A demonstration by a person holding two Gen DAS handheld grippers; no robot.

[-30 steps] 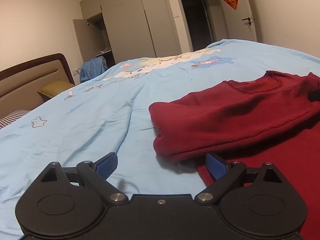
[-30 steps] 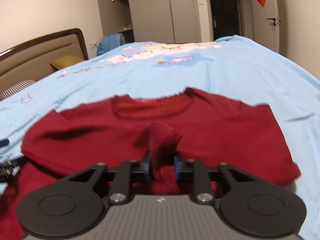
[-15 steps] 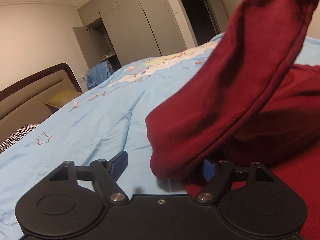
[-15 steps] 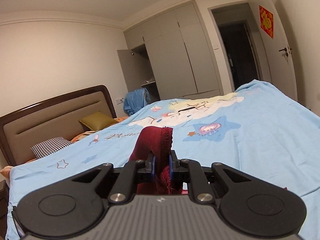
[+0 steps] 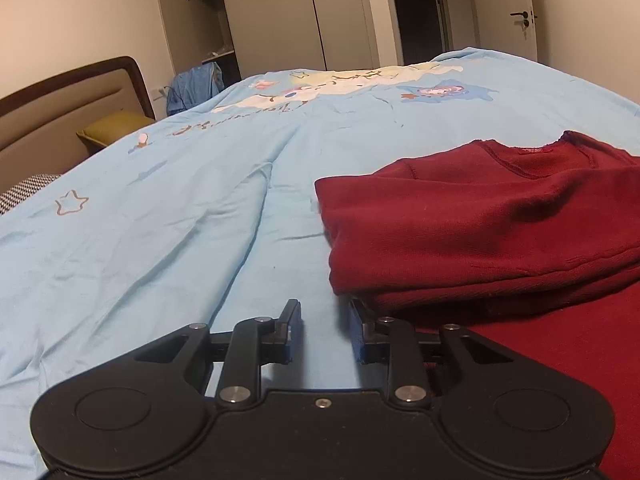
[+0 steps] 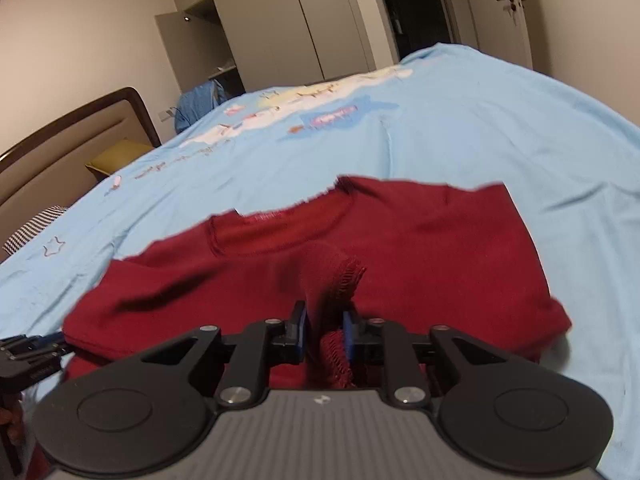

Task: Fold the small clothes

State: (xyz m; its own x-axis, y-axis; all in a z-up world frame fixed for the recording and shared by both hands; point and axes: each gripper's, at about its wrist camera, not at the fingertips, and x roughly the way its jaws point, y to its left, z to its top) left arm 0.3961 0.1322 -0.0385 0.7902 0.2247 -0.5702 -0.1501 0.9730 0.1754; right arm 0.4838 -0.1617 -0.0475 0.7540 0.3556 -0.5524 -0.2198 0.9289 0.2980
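While a ribbed cuff is pinched by the right gripper, the limp, light red sweater is best taken at its edges, left gripper held empty and part open

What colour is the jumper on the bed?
The knitted jumper is dark red all over, lying on a light blue bedsheet. The left wrist view shows it best.

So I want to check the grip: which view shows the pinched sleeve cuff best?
The right wrist view: the cuff sits clamped between the right tongs. The left wrist view shows only the folded sweater, no cuff.
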